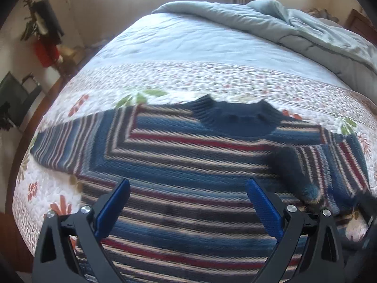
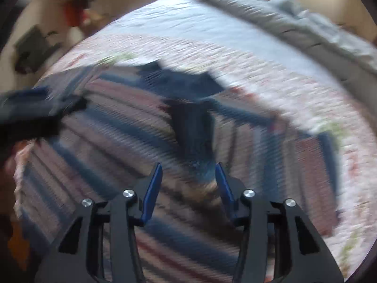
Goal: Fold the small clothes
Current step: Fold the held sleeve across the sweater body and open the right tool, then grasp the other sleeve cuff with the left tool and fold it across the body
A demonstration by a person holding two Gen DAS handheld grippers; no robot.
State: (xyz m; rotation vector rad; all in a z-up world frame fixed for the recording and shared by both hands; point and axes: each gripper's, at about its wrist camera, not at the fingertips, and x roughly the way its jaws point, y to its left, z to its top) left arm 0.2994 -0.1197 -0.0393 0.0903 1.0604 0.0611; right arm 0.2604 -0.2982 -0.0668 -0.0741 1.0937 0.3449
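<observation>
We are seeing bare quilt lying open beyond the sweater; a bunched grey duvet is blocking the far right, and the left gripper is crowding the sweater's left side.

1. Striped sweater spread flat on floral quilt, navy collar toward the far side.
2. Left gripper above the sweater's lower body, blue-padded jaws wide apart, nothing between them.
3. Rumpled grey duvet at the far right.
</observation>
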